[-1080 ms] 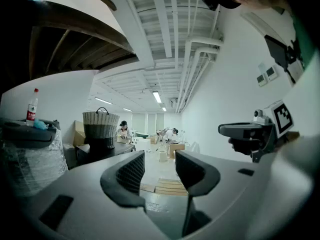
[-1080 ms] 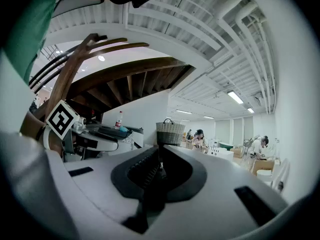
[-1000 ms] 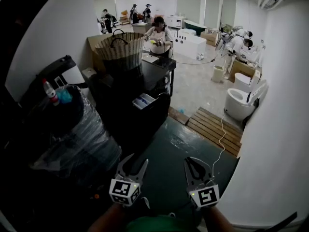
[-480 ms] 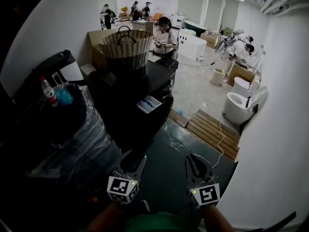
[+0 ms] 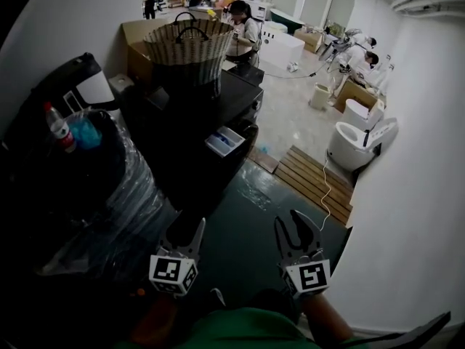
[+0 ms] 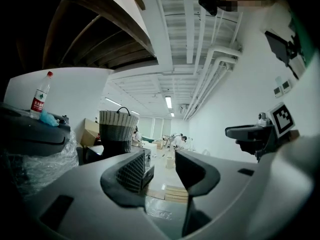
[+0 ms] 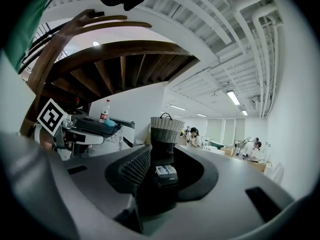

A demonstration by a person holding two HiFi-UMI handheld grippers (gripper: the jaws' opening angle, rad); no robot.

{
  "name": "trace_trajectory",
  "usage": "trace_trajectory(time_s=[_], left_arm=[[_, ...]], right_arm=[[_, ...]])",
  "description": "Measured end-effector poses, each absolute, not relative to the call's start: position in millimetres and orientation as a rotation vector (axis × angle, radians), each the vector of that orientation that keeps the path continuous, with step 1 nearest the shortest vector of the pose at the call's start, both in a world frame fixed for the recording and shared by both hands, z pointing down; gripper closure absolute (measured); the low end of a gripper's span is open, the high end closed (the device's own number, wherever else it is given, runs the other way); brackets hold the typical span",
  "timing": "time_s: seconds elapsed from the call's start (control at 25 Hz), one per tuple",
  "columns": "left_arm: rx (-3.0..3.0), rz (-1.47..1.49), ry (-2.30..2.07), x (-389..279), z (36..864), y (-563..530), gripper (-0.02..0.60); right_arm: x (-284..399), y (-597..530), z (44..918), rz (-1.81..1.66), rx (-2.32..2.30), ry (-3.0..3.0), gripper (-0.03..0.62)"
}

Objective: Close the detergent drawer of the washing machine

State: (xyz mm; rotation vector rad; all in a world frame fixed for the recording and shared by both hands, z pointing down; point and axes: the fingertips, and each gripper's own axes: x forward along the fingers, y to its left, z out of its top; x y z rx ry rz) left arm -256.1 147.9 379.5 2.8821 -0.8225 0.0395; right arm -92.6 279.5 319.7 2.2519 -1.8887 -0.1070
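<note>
The black washing machine (image 5: 190,115) stands ahead at mid left of the head view, with a woven basket (image 5: 190,48) on top. Its white detergent drawer (image 5: 224,141) sticks out of the front, open. Both grippers are low in that view, well short of the machine and touching nothing. My left gripper (image 5: 190,230) is open; in its own view the drawer (image 6: 148,173) shows far off past the left jaw. My right gripper (image 5: 296,227) has its jaws opening, with nothing between them. The distant drawer (image 7: 166,170) lines up in their gap.
A plastic-wrapped dark bulk (image 5: 109,195) with a water bottle (image 5: 57,128) on it stands close on the left. A white wall (image 5: 407,217) runs along the right. Beyond lie a wooden pallet (image 5: 314,180), a white cable (image 5: 325,189) and a toilet (image 5: 352,145). People work in the background.
Both grippers and the camera have travelled toward the washing machine, which now looks nearer. The right gripper's jaws, shut before, have parted.
</note>
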Motion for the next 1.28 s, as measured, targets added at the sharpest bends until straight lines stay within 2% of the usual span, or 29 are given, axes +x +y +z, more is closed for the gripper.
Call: trace_trajectory(time_s=[0.32,0.56,0.92,1.28], left_arm=[[2.87,0.067,-0.783,-223.1,398.6,133.9,0.38],[2.848,0.108,-0.938,-187.3,400.0,100.0,0.38],[2.797,0.169,-1.028,-90.8,401.1,88.9,0.38],[2.774,0.229,-1.118,-50.4,406.4,81.5,0.38]], right_arm=[[-62.2,251.9,343.5,-0.066,2.247,-1.909,0.444],[-8.8,213.2,355.1,-0.064,2.219,-2.027,0.444],[102.5,175.1,357.7,-0.06,2.173,-2.135,0.444],[147.4,151.7,373.9,-0.01,2.104,-2.214,0.451]])
